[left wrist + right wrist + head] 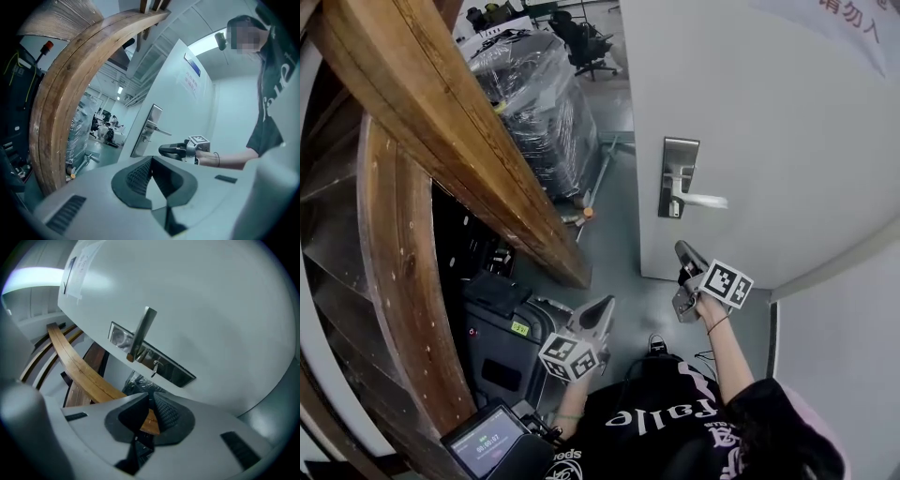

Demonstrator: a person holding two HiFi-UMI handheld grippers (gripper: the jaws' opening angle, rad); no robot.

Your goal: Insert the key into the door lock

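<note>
The white door (769, 112) carries a metal lock plate (679, 176) with a lever handle (701, 200). In the right gripper view, a small key (154, 365) sticks out of the lock plate (154, 363) beside the handle (143, 331). The left gripper view shows the same key (145, 138) below the handle (157, 129). My right gripper (686, 251) is shut and empty, a short way below the lock and pointing up at it. Lower left, away from the door, my left gripper (602, 311) is shut with nothing in it.
A curved wooden beam (441, 131) runs along the left, close to the left gripper. Plastic-wrapped goods (534, 103) and an office chair (586, 42) stand beyond the open doorway. A dark equipment case (502, 337) and a small screen (487, 439) sit at the person's feet.
</note>
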